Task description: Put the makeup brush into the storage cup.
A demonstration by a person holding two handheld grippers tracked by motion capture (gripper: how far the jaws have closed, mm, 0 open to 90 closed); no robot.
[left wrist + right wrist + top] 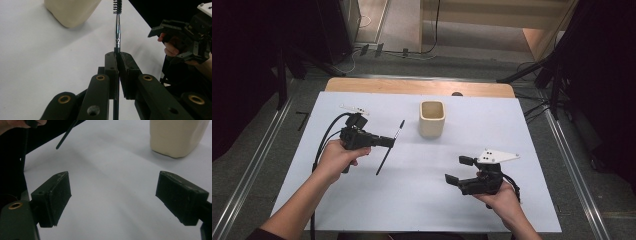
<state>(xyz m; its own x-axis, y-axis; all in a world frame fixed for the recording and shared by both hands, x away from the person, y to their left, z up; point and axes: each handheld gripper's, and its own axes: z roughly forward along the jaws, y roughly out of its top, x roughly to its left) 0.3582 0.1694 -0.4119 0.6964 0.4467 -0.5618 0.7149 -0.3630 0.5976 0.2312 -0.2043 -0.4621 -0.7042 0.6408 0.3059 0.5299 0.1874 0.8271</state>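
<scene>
At a white-topped desk (412, 190), a person's left hand-held gripper (388, 142) pinches a slim black brush with a silver metal ferrule and a small bristled tip (390, 146), its jaws pressed together on the handle just below the ferrule, as the left gripper view shows (117, 30). In the high view the brush stands tilted, its bristled end rising past the jaws toward the far side of the desk and its plain end slanting down toward the person, close to the desk surface; whether it touches the surface cannot be told. Beyond the brush tip and a little to the right of this hand-held gripper stands a cream-coloured, square-mouthed plastic cup (432, 119), upright and apart from the brush. The right hand-held gripper (458, 170), topped by a grey three-cornered plate (497, 156), rests low near the person's edge of the desk, well apart from the left one, its jaws spread wide with only bare desk between them in the right gripper view (112, 195). From there the cream cup (177, 137) sits ahead and to the right, and the brush's plain end (65, 135) hangs ahead to the left.
</scene>
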